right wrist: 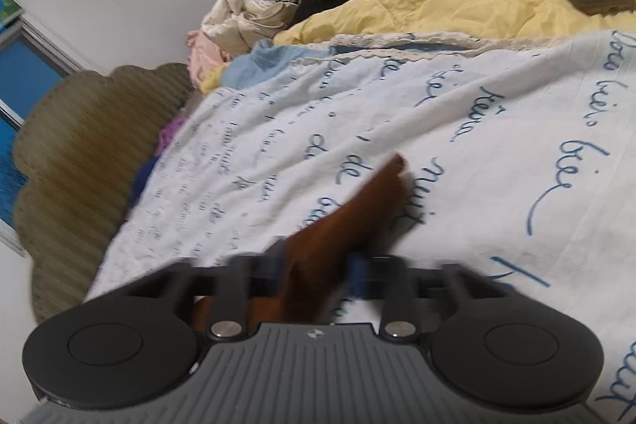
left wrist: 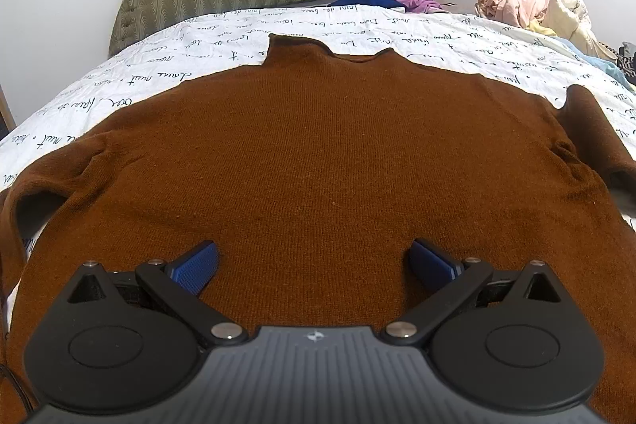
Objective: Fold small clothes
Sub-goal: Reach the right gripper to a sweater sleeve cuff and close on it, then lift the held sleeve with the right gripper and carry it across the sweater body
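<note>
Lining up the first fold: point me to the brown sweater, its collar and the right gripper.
brown sweater (left wrist: 318, 161): left wrist view, middle of its body.
collar (left wrist: 296, 46): left wrist view, raised neck.
right gripper (right wrist: 314, 275): right wrist view, between fingertips pinching brown cloth.

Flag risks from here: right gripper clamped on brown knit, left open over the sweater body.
1. The right gripper pinches only a narrow bit of the brown sweater; the knit could slip out when pulled.
2. The left gripper is open and pins nothing, so the whole sweater may drag across the white sheet instead of folding.
3. The right wrist view is blurred, so the grip is hard to verify.
</note>
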Available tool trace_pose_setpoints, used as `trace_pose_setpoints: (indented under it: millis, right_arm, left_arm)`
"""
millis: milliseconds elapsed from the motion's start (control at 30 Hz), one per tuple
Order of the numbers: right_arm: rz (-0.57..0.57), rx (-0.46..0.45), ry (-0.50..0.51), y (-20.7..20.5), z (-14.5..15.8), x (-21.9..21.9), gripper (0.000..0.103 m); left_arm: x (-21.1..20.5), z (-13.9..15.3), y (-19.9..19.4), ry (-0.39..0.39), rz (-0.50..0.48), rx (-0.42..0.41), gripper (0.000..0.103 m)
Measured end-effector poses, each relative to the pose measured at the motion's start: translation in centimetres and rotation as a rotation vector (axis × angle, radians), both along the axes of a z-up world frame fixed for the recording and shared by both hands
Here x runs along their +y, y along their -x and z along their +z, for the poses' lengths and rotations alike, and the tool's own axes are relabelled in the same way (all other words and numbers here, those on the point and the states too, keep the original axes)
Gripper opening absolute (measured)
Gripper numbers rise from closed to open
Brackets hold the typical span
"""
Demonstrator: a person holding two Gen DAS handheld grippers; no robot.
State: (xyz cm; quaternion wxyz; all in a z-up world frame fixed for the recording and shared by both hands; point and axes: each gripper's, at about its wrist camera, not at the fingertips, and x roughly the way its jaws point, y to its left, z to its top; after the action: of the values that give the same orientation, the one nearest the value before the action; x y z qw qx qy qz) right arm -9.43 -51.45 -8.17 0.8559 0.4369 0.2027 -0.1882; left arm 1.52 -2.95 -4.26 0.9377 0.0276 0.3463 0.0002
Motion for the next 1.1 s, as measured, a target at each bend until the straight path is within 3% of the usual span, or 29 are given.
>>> trace_pose_setpoints:
  millis: [100,267,333,533,700,800,867,900,1000,1100]
  right_arm:
    - [-0.02,-0.021,0.066,1.4,0.8,0.0,0.015]
    - [-0.196,0.013,0.425,3.5,5.6,0.5,0.015]
    - [-0.23,0.027,0.505,3.9,7.0,0.5,0.015]
    - [-0.162,0.133,0.646,1.6,6.6,2.1,0.015]
    - [-0.022,0.148,0.676,-1.0,6.0,5.5,0.015]
    - [0.162,0.126,0.671,-2.9,6.0,8.4,0.024]
    - [0.32,0.087,0.564,-4.0,5.7,9.0,0.064]
    - [0.348,0.05,0.498,-4.2,5.6,9.0,0.069]
    - [0.308,0.006,0.384,-3.9,5.6,8.1,0.069]
    - [0.246,0.012,0.413,-3.1,6.0,7.7,0.068]
  left_arm:
    - [0.0,0.0,0.0,0.0,0.0,0.0,0.103]
    - [0.0,0.0,0.1,-0.001,0.0,-0.001,0.103]
    - [0.0,0.0,0.1,-0.001,0.0,-0.001,0.103]
    - [0.0,-0.1,0.1,0.0,0.0,-0.001,0.103]
    - [0.0,-0.1,0.0,0.0,0.0,-0.001,0.103]
    - [0.0,-0.1,0.0,0.001,0.0,-0.001,0.103]
    - [0.1,-0.1,0.1,0.001,0.0,-0.001,0.103]
    - [0.1,-0.1,0.1,0.002,0.0,-0.001,0.103]
    - [0.0,-0.1,0.0,0.001,0.0,-0.001,0.103]
    - [0.1,-0.1,0.0,0.002,0.0,-0.001,0.103]
